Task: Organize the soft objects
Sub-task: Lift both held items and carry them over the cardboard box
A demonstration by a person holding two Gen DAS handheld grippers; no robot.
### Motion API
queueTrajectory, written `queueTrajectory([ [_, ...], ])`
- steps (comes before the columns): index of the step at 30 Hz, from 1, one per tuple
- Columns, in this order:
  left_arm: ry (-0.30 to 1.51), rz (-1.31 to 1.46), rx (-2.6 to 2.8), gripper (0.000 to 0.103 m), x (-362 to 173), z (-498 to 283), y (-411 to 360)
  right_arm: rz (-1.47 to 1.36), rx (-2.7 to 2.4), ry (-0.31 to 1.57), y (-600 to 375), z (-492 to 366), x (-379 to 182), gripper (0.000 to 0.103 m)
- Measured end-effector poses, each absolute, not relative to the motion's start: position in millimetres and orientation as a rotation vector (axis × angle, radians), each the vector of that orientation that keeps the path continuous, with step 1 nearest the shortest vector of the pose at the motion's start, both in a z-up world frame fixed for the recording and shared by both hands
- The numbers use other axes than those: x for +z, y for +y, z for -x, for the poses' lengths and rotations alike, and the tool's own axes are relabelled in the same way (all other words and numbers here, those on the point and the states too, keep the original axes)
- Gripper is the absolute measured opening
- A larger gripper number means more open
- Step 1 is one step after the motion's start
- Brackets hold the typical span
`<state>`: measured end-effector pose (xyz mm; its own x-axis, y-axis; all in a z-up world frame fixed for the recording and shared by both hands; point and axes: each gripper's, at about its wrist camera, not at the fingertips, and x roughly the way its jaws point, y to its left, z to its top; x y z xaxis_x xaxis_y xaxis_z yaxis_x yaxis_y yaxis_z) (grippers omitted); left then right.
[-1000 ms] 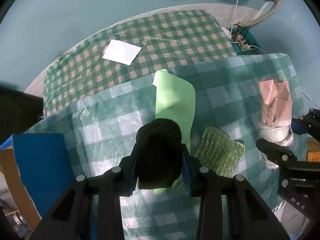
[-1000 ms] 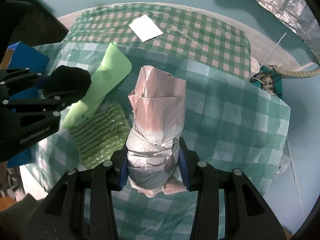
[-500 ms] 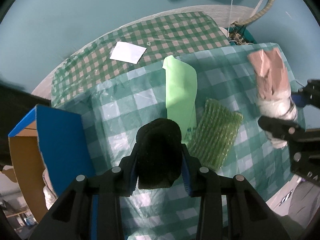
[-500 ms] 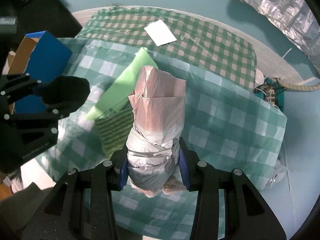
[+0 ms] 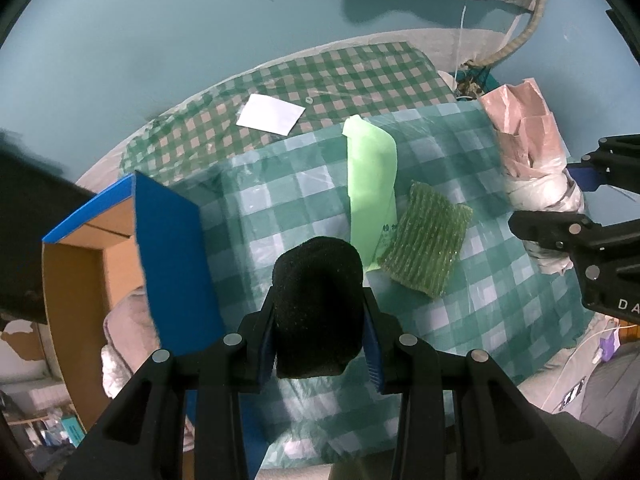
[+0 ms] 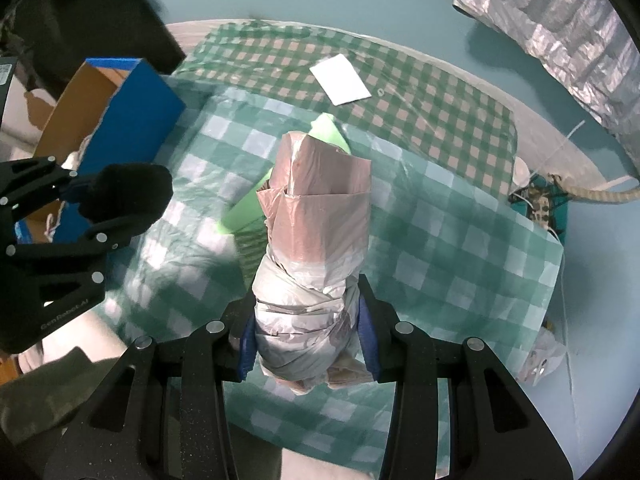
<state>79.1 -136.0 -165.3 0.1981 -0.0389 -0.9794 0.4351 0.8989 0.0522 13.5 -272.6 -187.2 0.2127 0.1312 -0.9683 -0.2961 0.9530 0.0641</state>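
Soft things here are spread over a table (image 5: 280,80) under two checked cloths, a dark green one (image 5: 360,76) toward the far edge and a pale teal plastic one (image 5: 288,200) over the near part. Off the table's left edge stands an open cardboard box (image 5: 168,248) with blue outer walls and a brown inside. On the teal cloth lies a light green foam sheet (image 5: 370,168), its long axis running from the near edge toward the far edge, with small dark print at its near end too small to read. Just right of that end, touching it, lies a green ribbed sponge (image 5: 426,250). A white card (image 5: 270,114) rests on the dark cloth. The right gripper (image 6: 306,340), held above the cloth, is clamped on a bundle of pink and white plastic bags (image 6: 316,240) whose long axis points forward along the fingers. The left gripper (image 5: 318,332), marked "GenRobot.AI" on its side in the right wrist view, is closed tight around a black foam block (image 5: 318,304) close to the box's blue wall.
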Motion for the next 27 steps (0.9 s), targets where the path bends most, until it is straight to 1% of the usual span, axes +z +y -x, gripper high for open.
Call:
queueTrajectory([
  [14,1.285,-0.334,-0.294,0.037,-133,-62,-99,0.175,0.367,1.295,-229,-7,-165,0.041],
  [27,1.292,-0.260,-0.197,0.037,-126,-55,-40,0.232,0.467,1.262,-170,-14,-149,0.041],
])
